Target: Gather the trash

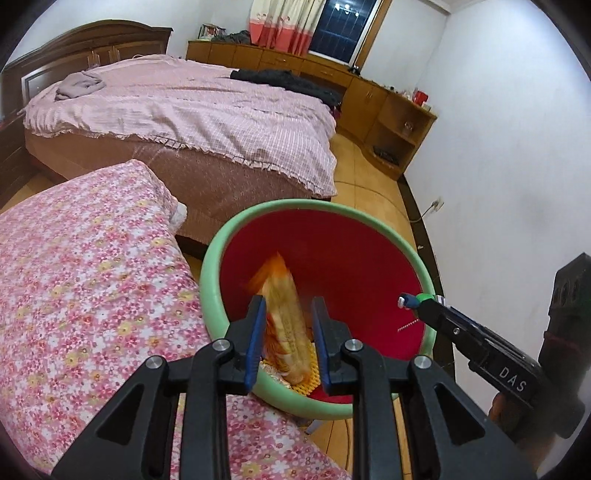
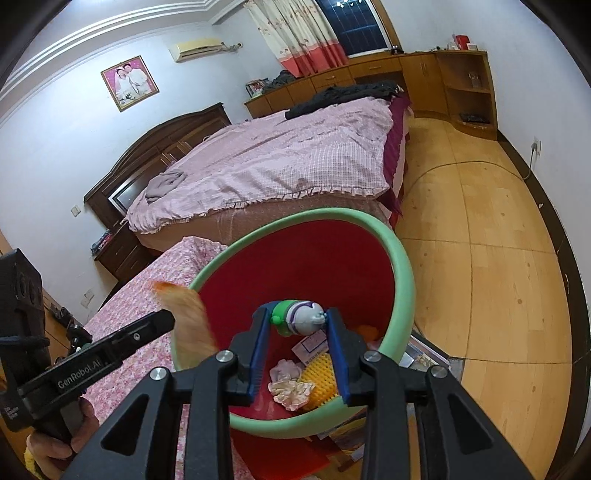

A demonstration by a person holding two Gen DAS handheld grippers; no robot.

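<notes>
Left wrist view: left gripper [image 1: 288,306] over red bin with green rim [image 1: 218,254], jaws clenched on blurred orange-and-cream crinkled wrapper [image 1: 284,295]. Bin beside pink floral mattress [image 1: 92,277]. Advice: centre over red interior before letting go; wrapper light, may drift.

Right wrist view: right gripper [image 2: 297,319] grasping small green-white-purple plastic toy figure [image 2: 299,318] above same bin. Crumpled paper [image 2: 290,387] and yellow mesh piece [image 2: 321,373] already inside. Advice: lower past rim, then release.

Even, soft indoor light, night-dark window [image 1: 341,27] far beyond the jaws, motion blur on the orange wrapper [image 1: 284,314] between the left jaws, sharp gripper bodies, strong fisheye bending, black vignette at corners, faint shadows.
</notes>
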